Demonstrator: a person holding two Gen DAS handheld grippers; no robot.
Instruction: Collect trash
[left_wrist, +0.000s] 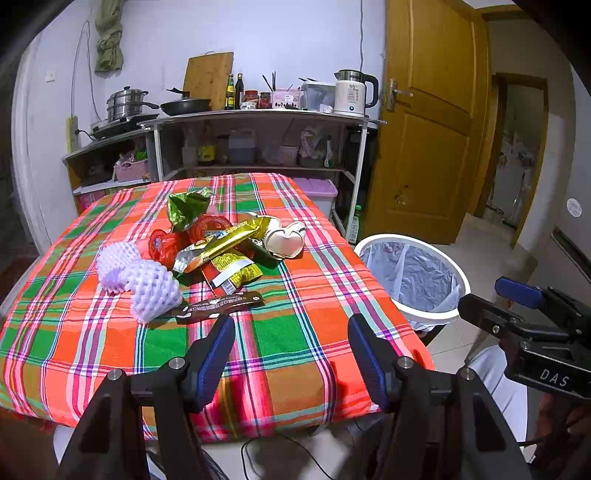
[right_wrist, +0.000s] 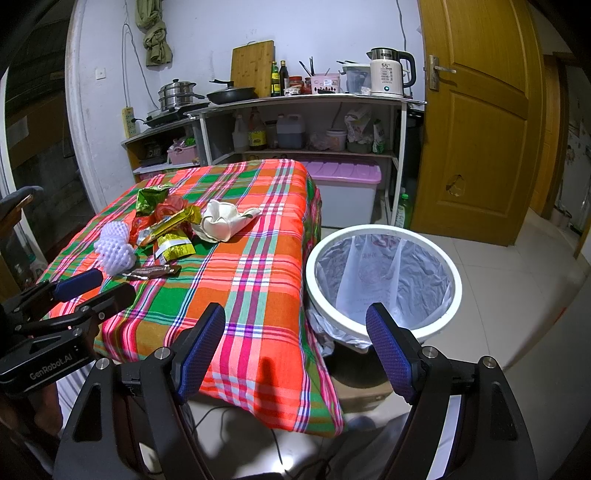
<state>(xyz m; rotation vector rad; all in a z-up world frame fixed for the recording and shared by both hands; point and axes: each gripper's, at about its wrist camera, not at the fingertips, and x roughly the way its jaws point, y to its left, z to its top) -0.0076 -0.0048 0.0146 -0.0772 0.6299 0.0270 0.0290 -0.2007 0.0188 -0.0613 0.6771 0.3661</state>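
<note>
A pile of trash lies on the plaid tablecloth (left_wrist: 295, 291): two white foam nets (left_wrist: 136, 280), a brown wrapper (left_wrist: 218, 306), gold and yellow wrappers (left_wrist: 229, 254), a green foil bag (left_wrist: 186, 208), red cup lids (left_wrist: 208, 229) and a crumpled white wad (left_wrist: 284, 240). My left gripper (left_wrist: 291, 319) hovers open over the table's near edge, just short of the brown wrapper. My right gripper (right_wrist: 295, 310) is open and holds nothing, between the table's corner and the white lined bin (right_wrist: 384, 229). The bin (left_wrist: 369, 244) stands on the floor right of the table.
Behind the table stands a shelf unit (right_wrist: 314, 96) with a kettle (right_wrist: 388, 72), pans, bottles and a cutting board. A purple-lidded storage box (right_wrist: 343, 173) sits under it. A wooden door (right_wrist: 476, 122) is on the right. A cable (left_wrist: 258, 450) trails on the tiled floor below.
</note>
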